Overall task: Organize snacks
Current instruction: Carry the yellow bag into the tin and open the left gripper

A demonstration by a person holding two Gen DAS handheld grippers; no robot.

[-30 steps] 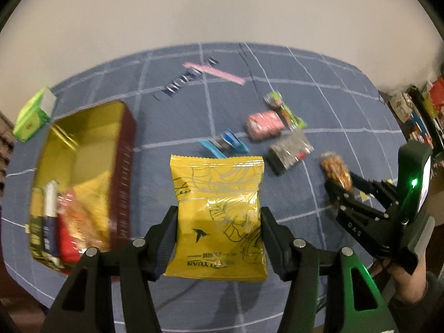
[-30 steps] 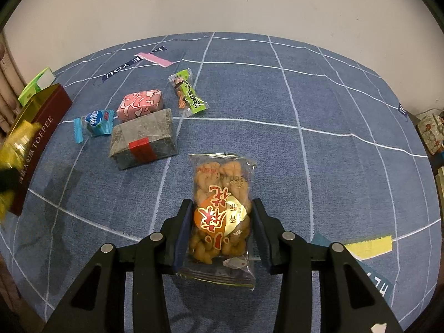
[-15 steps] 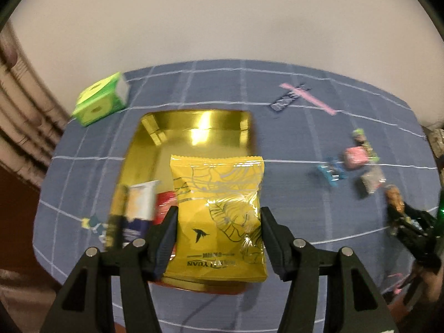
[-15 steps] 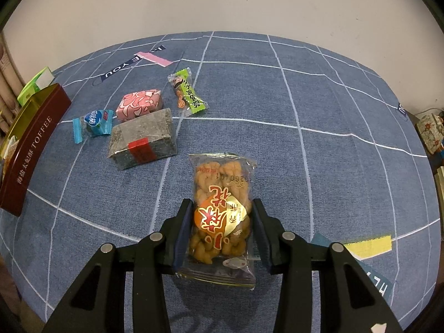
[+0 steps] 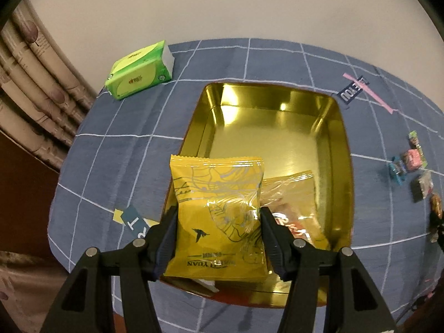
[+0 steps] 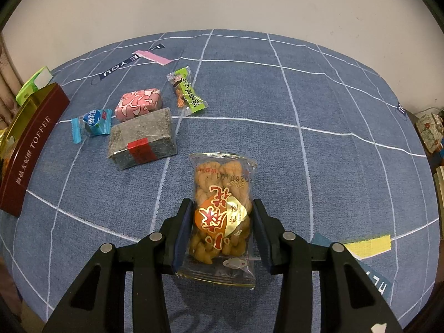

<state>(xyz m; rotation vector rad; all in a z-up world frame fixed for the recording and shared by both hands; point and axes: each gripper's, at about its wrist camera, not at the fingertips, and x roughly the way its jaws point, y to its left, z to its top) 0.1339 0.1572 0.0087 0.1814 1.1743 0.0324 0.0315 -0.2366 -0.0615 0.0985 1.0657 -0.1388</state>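
The left gripper point(image 5: 219, 233) is clamped on a yellow snack packet point(image 5: 217, 216), both pads pressing its sides, and holds it above the near part of the open gold tin point(image 5: 277, 127). In the tin, at about 4 o'clock from the packet, lie a clear wrapper and other snacks point(image 5: 291, 202); the far half of the tin is bare. A green tissue pack point(image 5: 140, 70) lies on the blue checked cloth point(image 5: 116, 149) at 11 o'clock from the tin. The right gripper point(image 6: 222, 233) is closed on a clear bag of fried twists point(image 6: 222, 211), over the cloth. At 10 to 11 o'clock from this bag lie a grey block packet point(image 6: 141, 138), a pink packet point(image 6: 138, 104), a blue candy point(image 6: 93, 125) and a green candy point(image 6: 187, 91), close together. The red side of the tin point(image 6: 30, 149) stands at 9 o'clock.
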